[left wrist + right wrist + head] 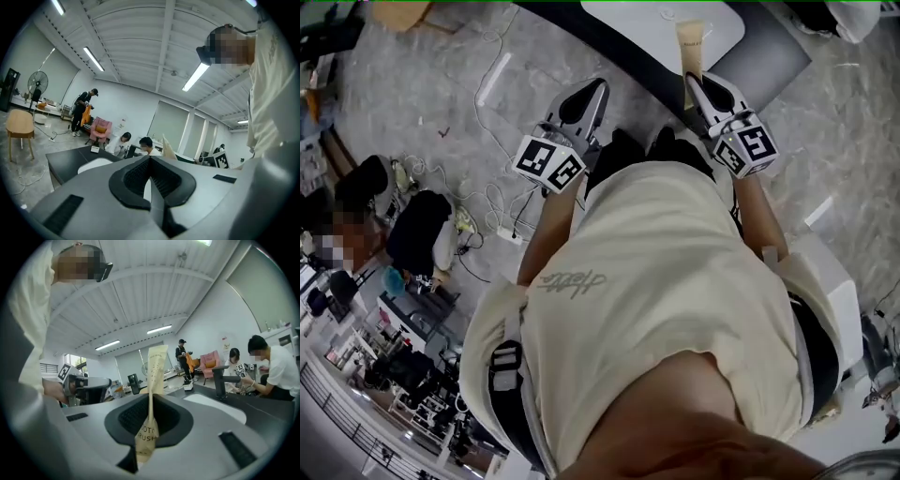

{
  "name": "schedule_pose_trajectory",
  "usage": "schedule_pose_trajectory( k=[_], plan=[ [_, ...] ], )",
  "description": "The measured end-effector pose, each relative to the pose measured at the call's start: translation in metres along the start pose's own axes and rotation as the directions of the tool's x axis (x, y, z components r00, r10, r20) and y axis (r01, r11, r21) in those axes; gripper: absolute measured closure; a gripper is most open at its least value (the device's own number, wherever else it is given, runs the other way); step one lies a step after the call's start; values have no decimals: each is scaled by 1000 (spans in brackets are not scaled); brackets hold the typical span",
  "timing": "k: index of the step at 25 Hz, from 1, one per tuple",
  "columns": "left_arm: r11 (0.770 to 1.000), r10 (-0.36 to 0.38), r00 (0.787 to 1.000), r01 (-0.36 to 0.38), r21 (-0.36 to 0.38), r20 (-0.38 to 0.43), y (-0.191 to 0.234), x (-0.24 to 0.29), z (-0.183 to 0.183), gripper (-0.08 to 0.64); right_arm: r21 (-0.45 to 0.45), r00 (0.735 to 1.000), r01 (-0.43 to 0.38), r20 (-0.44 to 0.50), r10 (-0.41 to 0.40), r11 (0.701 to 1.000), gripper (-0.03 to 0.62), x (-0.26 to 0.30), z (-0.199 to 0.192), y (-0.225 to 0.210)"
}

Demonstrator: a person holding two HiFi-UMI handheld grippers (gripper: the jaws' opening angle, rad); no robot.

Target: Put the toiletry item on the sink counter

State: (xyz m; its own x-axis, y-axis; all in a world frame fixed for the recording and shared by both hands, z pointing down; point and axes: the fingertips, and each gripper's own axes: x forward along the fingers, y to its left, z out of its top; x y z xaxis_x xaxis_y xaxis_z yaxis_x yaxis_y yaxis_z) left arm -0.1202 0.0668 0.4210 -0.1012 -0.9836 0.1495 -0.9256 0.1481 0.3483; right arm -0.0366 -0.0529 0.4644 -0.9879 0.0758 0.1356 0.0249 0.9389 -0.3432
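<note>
The toiletry item is a flat cream toothbrush packet [153,376], standing upright between the jaws of my right gripper [151,398], which is shut on it. In the head view the packet [690,45] sticks out past my right gripper [696,82] over the edge of the dark sink counter [628,58] with its white basin [661,26]. The right gripper view shows a black faucet [219,378] beside the basin [213,407]. My left gripper [594,92] hangs to the left, shut and empty [150,161], with the counter [70,158] ahead of it.
My cream-shirted torso [666,309] fills the lower head view. Cables and a power strip [508,234] lie on the grey floor at left. A wooden chair [19,125] and a fan [37,84] stand far left. Seated people [274,366] work beyond the counter.
</note>
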Motion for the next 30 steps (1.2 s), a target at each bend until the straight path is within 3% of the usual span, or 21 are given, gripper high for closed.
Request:
schedule_pose_trajectory(
  k=[4,7,11,16,20,24,30],
  plan=[
    [996,-90,996,90,-3,-23,5,24,8,557,22,998,70,7,-70,997,572,4,3,-10],
    [981,-193,979,194,1,-64,23,42,12,557,12,989,149,10,-149,989,572,23,5,-18],
    [939,-342,934,343,-7,-107,45,54,27,557,16,955,294,36,-294,956,572,37,18,-15],
    [879,-475,867,477,-26,-150,57,77,29,557,19,908,414,56,-414,910,572,36,26,-10],
    [815,-577,798,576,-61,-172,51,97,28,557,61,843,534,45,-537,843,572,18,16,-17],
    [743,-667,721,660,-110,-188,39,112,26,557,143,742,657,49,-668,740,572,-14,7,-20],
    [671,-733,635,734,-106,-243,11,138,12,557,182,623,767,18,-782,615,572,-71,-9,-34]
  ],
)
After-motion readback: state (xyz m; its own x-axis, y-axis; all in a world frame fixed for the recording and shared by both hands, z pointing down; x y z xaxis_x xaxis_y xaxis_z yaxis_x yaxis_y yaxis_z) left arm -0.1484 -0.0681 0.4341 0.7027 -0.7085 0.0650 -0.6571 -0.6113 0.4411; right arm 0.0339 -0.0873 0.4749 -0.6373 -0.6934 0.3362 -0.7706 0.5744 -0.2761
